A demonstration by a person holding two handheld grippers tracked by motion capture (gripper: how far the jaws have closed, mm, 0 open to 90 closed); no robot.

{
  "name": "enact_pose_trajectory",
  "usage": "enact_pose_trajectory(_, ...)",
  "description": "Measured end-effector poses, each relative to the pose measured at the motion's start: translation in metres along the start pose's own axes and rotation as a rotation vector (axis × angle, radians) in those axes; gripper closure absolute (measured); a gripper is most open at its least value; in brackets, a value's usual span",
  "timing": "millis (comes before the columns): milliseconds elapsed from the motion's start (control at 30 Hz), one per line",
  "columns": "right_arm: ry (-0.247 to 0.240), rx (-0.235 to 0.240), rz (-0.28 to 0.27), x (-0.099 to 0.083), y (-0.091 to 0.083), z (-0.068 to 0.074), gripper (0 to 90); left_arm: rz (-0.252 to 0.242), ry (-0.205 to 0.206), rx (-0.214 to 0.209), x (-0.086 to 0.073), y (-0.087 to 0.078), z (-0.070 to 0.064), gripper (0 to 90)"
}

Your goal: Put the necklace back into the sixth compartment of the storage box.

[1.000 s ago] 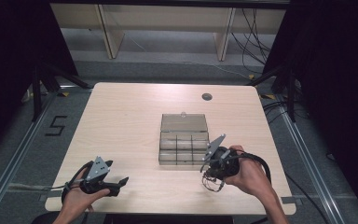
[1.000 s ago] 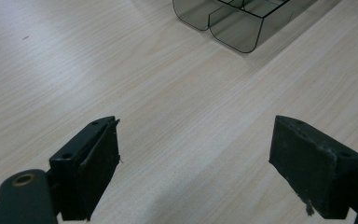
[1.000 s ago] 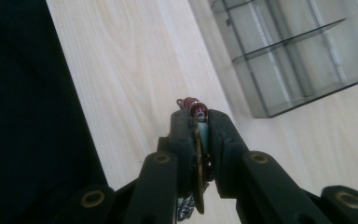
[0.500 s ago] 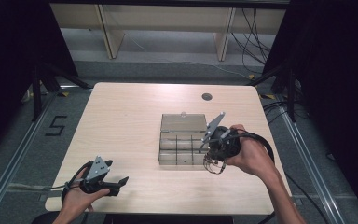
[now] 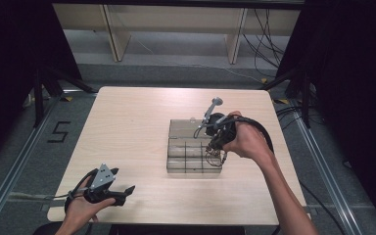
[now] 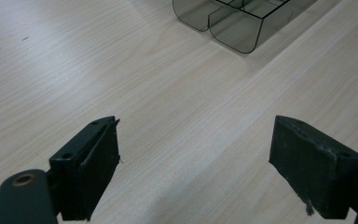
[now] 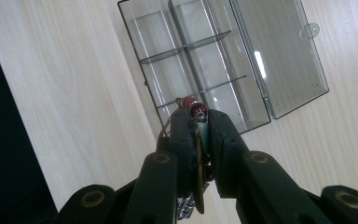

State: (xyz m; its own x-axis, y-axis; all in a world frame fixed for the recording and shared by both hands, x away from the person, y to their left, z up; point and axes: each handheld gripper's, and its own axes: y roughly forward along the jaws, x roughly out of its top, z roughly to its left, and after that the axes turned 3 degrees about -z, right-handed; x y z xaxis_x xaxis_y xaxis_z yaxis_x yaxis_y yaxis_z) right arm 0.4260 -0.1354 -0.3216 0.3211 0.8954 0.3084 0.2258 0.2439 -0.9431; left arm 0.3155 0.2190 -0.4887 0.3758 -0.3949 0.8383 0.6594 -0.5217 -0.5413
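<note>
At the near left corner of the desk (image 5: 127, 112) the left gripper (image 6: 196, 172) rests low with its jaws spread wide and nothing between them. Farther in, toward the right edge, the right gripper (image 7: 196, 122) hangs above the clear box (image 7: 223, 60), clamped on a keychain (image 7: 196, 140) with a red bead at the tip. The box sits right of the desk's middle, its lid lying open flat beside the divided compartments.
</note>
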Motion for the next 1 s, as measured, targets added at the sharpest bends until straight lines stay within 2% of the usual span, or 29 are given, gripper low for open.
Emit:
enact_pose_trajectory(33, 0.007, -0.003, 0.001, 0.001, 0.003, -0.002, 81.2, 0.006, -0.002, -0.019, 0.001, -0.001, 0.0, 15.2)
enact_pose_trajectory(100, -0.002, 0.009, 0.007, 0.004, 0.008, -0.006, 81.1, 0.0, -0.005, -0.003, 0.0, 0.0, 0.0, 15.2)
enact_pose_trajectory(200, -0.014, 0.011, 0.017, 0.005, 0.012, -0.01, 81.1, 0.007, 0.014, -0.012, 0.001, -0.001, 0.001, 15.2)
enact_pose_trajectory(233, 0.015, 0.016, 0.021, 0.006, 0.016, -0.011, 81.1, 0.002, -0.007, -0.013, 0.0, -0.001, 0.0, 15.1)
enact_pose_trajectory(267, 0.006, 0.019, 0.019, 0.007, 0.017, -0.014, 81.2, -0.007, -0.014, -0.01, 0.0, 0.0, -0.001, 15.2)
enact_pose_trajectory(500, 0.036, 0.035, 0.044, 0.007, 0.03, -0.021, 81.1, 0.005, -0.003, -0.02, 0.001, -0.001, 0.0, 15.2)
enact_pose_trajectory(567, 0.006, 0.028, 0.056, 0.008, 0.034, -0.024, 81.1, 0.004, -0.003, -0.019, 0.001, -0.001, 0.0, 15.2)
enact_pose_trajectory(600, 0.02, 0.031, 0.065, 0.008, 0.036, -0.024, 81.2, -0.011, -0.001, -0.021, 0.001, 0.0, 0.0, 15.2)
enact_pose_trajectory(633, 0.019, 0.036, 0.069, 0.009, 0.039, -0.024, 81.1, 0.006, 0.012, -0.019, 0.001, -0.002, 0.001, 15.2)
enact_pose_trajectory(667, 0.02, 0.039, 0.074, 0.01, 0.042, -0.024, 81.2, 0.002, -0.003, -0.019, 0.001, -0.001, 0.0, 15.2)
enact_pose_trajectory(700, 0.009, 0.044, 0.072, 0.01, 0.046, -0.025, 81.1, 0.002, -0.003, -0.019, 0.001, -0.001, 0.0, 15.2)
enact_pose_trajectory(733, 0.017, 0.053, 0.08, 0.01, 0.05, -0.025, 81.1, 0.008, 0.014, -0.019, 0.001, -0.002, 0.001, 15.2)
enact_pose_trajectory(800, 0.011, 0.065, 0.084, 0.009, 0.056, -0.026, 81.2, 0.006, -0.003, -0.02, 0.001, -0.001, 0.0, 15.1)
enact_pose_trajectory(1000, 0.015, 0.089, 0.088, 0.006, 0.07, -0.028, 81.1, 0.009, 0.015, -0.019, 0.001, -0.002, 0.001, 15.2)
